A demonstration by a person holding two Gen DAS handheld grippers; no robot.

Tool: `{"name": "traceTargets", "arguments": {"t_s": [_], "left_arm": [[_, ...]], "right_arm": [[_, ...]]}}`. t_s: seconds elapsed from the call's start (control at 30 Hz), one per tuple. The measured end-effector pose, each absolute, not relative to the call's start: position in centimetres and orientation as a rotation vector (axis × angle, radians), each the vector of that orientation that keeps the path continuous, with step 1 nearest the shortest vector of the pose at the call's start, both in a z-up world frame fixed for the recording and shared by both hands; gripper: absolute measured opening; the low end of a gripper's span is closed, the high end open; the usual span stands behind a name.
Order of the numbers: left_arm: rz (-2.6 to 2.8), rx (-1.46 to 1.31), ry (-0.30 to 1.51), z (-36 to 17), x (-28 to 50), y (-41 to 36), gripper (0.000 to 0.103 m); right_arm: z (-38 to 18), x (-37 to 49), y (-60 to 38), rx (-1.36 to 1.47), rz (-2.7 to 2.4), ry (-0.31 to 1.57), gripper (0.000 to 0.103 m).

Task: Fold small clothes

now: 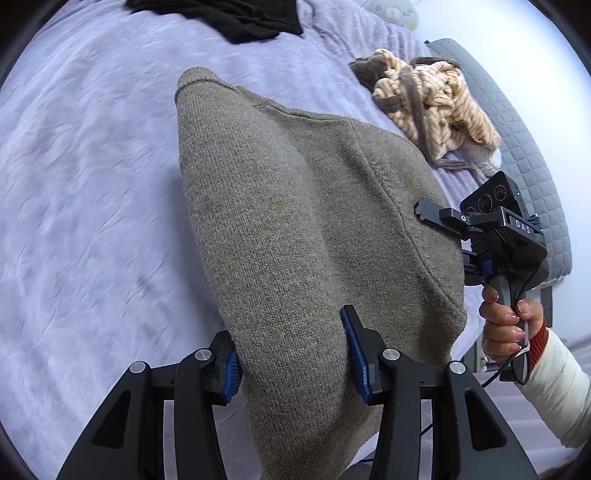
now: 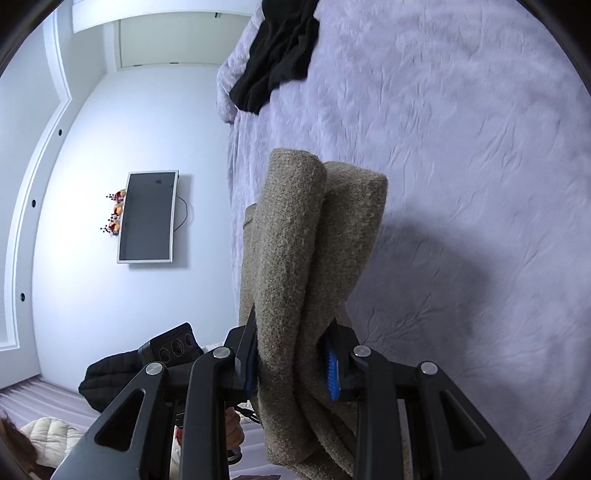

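Grey-brown knit, the sweater (image 1: pixel 295 221) hung above the bed (image 1: pixel 92 184) clamped in the left gripper (image 1: pixel 291 354), while the right wrist view showed the right gripper (image 2: pixel 291 365) pinching its bunched folds, likely to carry it.

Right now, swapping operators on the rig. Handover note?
Left tongs: shut on the taupe knit sweater.
Right tongs: shut on the same sweater, bunched thick between the pads.
Sweater hangs between both tongs above the lavender bedspread.
Black garment and striped cream garment lie unfolded on the bed.
Done: sweater gripped at both ends.
Left: lay it down, finish the fold, then the other two.
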State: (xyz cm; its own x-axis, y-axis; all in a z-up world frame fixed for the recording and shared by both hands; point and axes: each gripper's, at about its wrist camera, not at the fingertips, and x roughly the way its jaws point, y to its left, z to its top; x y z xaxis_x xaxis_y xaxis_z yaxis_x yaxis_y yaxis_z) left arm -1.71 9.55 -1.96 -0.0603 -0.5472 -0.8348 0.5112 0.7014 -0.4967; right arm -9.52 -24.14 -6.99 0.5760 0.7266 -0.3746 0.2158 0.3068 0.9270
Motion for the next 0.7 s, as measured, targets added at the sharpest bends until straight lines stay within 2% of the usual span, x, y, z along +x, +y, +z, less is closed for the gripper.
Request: {"name": "traceTargets", "arguments": {"t_s": [0.27,0.37,0.4,0.53,0.6,0.7], "left_arm": [[-0.731,0.016,1.408,-6.7,-2.3,13.9,0.049],[-0.727,0.011,1.394,-6.3,-2.5,14.4,0.049],[-0.717,0.025,1.391,-6.2,-2.5,14.5,0.055],[-0.669,0.075,1.363,-5.4,-2.9,14.5,0.057],[-0.639,0.097,1.341,-4.8,-3.1,14.9,0.080],[-0.614,0.130,1.301,-4.0,-3.4,14.7,0.081]], "right_arm": [[-12.6,-8.1,-20.6,1.186,0.324,1.104,0.031],[-13.1,-8.5,-21.4,1.168,0.248,1.137,0.036],[-13.0,-8.7,-21.5,1.140,0.216,1.155,0.037],[-11.3,-9.3,-22.1,1.019,0.093,1.206,0.041],[-10.0,-10.0,-22.3,0.975,0.072,1.195,0.041],[-7.9,-11.4,-22.1,0.966,0.080,1.172,0.041]]}}
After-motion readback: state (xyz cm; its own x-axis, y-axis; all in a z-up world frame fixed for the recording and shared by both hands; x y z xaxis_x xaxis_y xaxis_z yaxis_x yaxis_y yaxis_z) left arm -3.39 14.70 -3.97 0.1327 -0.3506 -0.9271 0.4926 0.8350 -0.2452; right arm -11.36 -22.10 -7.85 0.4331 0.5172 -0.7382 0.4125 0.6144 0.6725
